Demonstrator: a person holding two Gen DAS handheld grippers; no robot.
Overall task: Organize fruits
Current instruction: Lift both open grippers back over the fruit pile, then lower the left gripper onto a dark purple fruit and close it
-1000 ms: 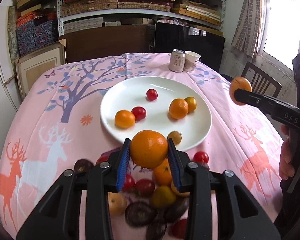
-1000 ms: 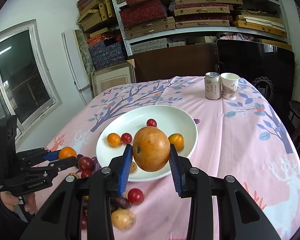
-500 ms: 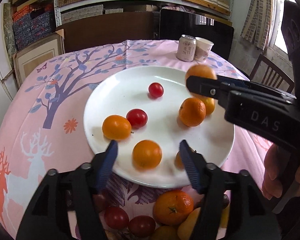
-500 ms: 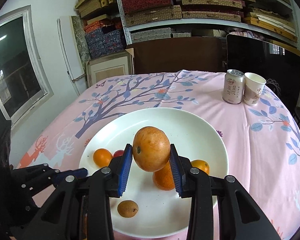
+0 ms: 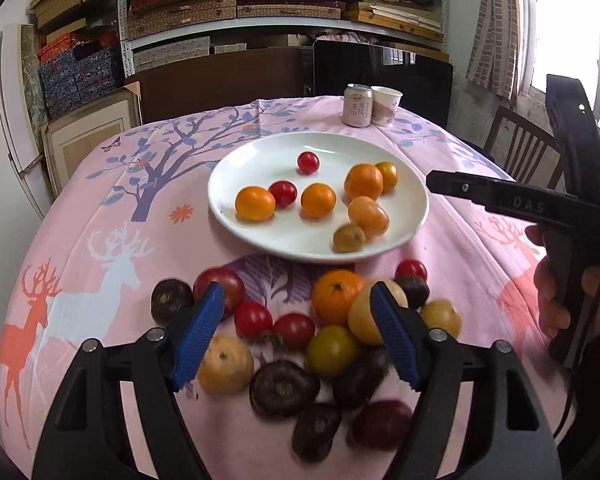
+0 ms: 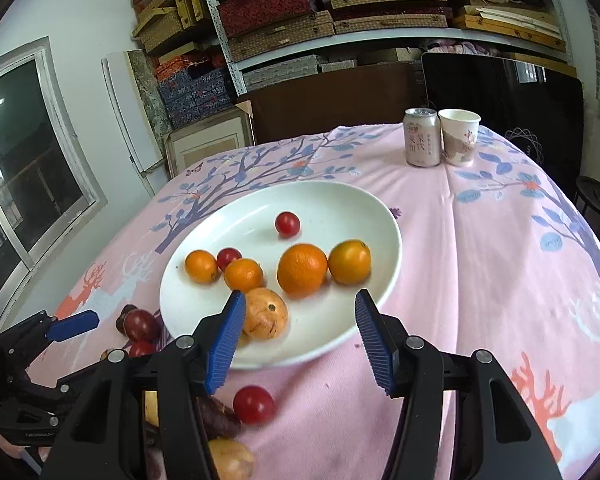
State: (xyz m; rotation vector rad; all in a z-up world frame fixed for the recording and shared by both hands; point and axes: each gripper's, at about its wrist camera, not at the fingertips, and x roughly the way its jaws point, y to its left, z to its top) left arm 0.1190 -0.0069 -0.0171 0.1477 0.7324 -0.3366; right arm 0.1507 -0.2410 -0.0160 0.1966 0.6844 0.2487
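Observation:
The white plate [image 5: 268, 160] [image 6: 332, 208] holds several oranges and cherry tomatoes. On it an orange [image 5: 318, 200] lies near the middle and a yellow-orange fruit [image 5: 368, 216] [image 6: 266, 314] near the front rim. My left gripper [image 5: 296, 312] is open above the pile of loose fruit [image 5: 334, 296] in front of the plate, and nothing is held. The jaws of my right gripper [image 6: 300, 308] are opening over the plate's near edge. Nothing is gripped; the yellow-orange fruit lies free by its left finger [image 6: 228, 332].
A drink can [image 5: 357, 105] [image 6: 422, 138] and a paper cup [image 5: 386, 106] [image 6: 459, 136] stand at the table's far edge. A wooden chair [image 5: 520, 152] is at the right. Shelves with boxes fill the back wall. A person's hand [image 5: 556, 300] holds the right gripper.
Both grippers opened and let their fruit go onto the plate. The left gripper then drew back from the plate to over the loose pile. The right gripper pulled back to the plate's near edge.

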